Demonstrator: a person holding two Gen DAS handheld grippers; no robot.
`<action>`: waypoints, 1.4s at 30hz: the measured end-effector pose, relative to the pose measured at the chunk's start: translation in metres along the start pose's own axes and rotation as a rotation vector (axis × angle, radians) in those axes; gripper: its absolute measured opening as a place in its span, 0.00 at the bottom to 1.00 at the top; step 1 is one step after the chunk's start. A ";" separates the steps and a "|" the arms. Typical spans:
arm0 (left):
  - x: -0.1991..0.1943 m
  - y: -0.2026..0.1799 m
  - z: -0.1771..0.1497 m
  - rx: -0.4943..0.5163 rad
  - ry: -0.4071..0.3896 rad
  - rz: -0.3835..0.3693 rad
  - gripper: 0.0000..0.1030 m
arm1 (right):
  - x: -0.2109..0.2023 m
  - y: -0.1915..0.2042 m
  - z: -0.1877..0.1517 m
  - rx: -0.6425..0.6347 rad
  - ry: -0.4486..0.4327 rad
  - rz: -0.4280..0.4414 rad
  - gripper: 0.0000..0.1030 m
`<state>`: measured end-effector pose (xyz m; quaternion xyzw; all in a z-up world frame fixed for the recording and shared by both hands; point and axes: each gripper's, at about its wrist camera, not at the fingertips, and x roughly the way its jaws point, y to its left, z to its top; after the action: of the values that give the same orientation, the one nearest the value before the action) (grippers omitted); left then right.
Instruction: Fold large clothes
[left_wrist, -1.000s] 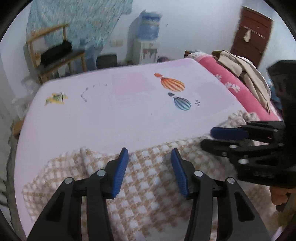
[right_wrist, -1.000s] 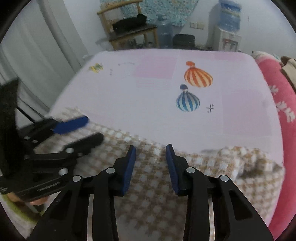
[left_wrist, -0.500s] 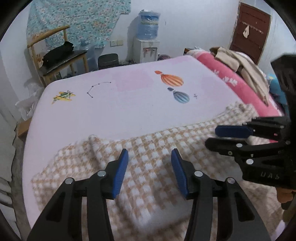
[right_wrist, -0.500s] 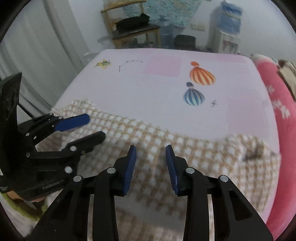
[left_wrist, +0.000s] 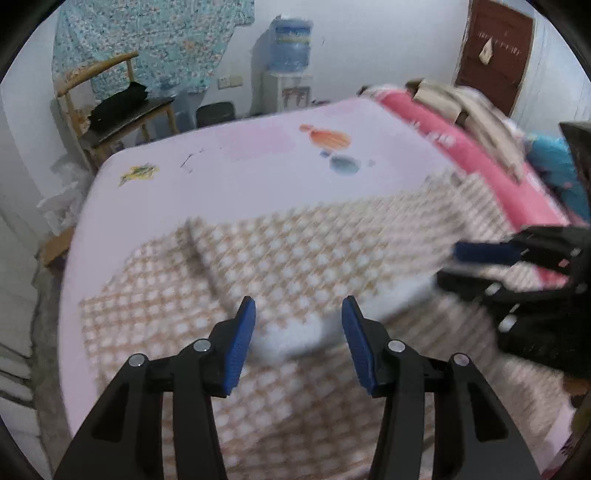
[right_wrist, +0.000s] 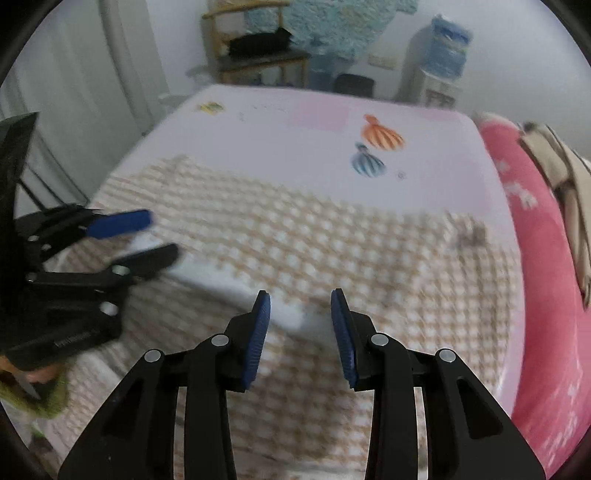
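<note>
A beige-and-white checked garment (left_wrist: 295, 251) (right_wrist: 314, 240) lies spread across the near half of the pink bed sheet (left_wrist: 240, 173) (right_wrist: 295, 147). A white strip of it (left_wrist: 288, 339) (right_wrist: 221, 280) shows as a fold just under the fingertips. My left gripper (left_wrist: 298, 306) (right_wrist: 162, 236) hovers over the cloth's left part; its jaws are opening and nothing is pinched between them. My right gripper (right_wrist: 300, 299) (left_wrist: 452, 267) hangs open over the right part, and the cloth shows in its gap without being gripped. Both views are blurred by motion.
A pink quilt (left_wrist: 480, 166) (right_wrist: 535, 240) with tan clothes piled on it runs along the bed's right side. Beyond the bed stand a wooden chair (left_wrist: 110, 103), a water dispenser (left_wrist: 290, 74) and a brown door (left_wrist: 495, 55). A hand with a green sleeve (right_wrist: 44, 391) holds the left gripper.
Both grippers have drawn back from the garment's far edge, so much more checked cloth lies ahead of them. A white fold now shows under the fingertips.
</note>
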<state>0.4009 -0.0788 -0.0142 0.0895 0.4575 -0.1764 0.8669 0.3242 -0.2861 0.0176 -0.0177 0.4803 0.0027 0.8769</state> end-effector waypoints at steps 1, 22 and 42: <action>0.007 0.004 -0.002 -0.017 0.028 0.005 0.53 | 0.008 -0.004 -0.003 0.023 0.025 0.011 0.32; -0.136 0.087 -0.170 -0.276 -0.126 0.000 0.66 | -0.117 -0.002 -0.148 0.295 -0.124 0.197 0.69; -0.101 0.093 -0.172 -0.349 -0.100 -0.209 0.35 | -0.068 0.039 -0.176 0.307 -0.013 0.153 0.72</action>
<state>0.2539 0.0836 -0.0289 -0.1189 0.4444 -0.1878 0.8678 0.1383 -0.2527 -0.0214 0.1532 0.4691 -0.0039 0.8697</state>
